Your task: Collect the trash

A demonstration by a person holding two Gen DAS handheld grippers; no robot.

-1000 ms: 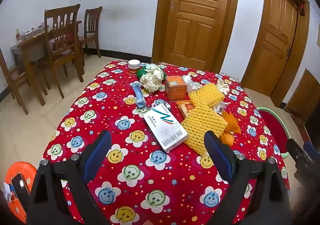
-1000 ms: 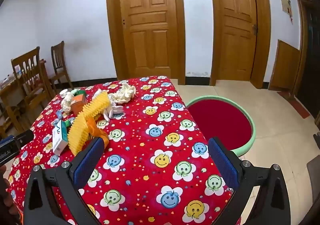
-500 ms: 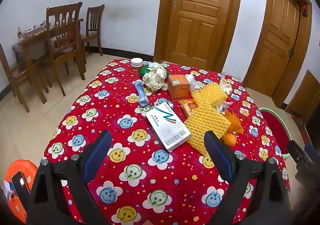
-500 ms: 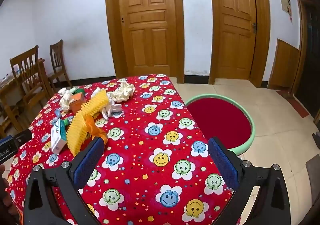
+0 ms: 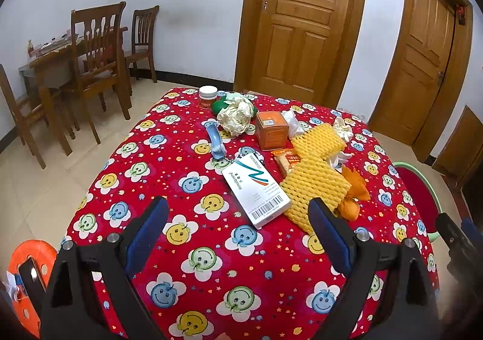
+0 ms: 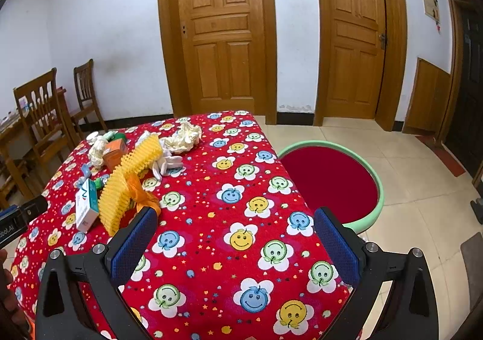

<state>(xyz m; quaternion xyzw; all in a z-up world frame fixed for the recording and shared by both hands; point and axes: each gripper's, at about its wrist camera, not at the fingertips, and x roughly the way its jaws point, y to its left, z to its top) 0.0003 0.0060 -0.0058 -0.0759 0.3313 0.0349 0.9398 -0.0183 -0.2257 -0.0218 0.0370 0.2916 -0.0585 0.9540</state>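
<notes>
Both tools hover over the near edge of the desk draped in a red cloth printed with smiling flowers (image 5: 187,249), and each is spread wide and empty: the left tool (image 5: 238,234) faces the litter, the right tool (image 6: 235,237) faces bare cloth with the litter to its far left. The trash lies bunched in the middle and far part of the desk: a flat white carton with a barcode (image 5: 256,189) nearest, two yellow foam fruit nets (image 5: 314,180) touching its right edge, crumpled orange plastic (image 5: 353,192) beside them, an orange cardboard box (image 5: 271,130), wads of crumpled whitish paper (image 5: 235,116), a small white-lidded jar (image 5: 208,97) and a pale blue curved plastic piece (image 5: 215,143). The step in hand appears to be choosing a first pick; the carton, nearest the left tool, seems best taken across its narrow width, with the jaws lowered squarely so the nets are not dragged along. The round green-rimmed basin with a red interior (image 6: 332,183) on the floor right of the desk, presumably the receptacle, looks empty where visible.
</notes>
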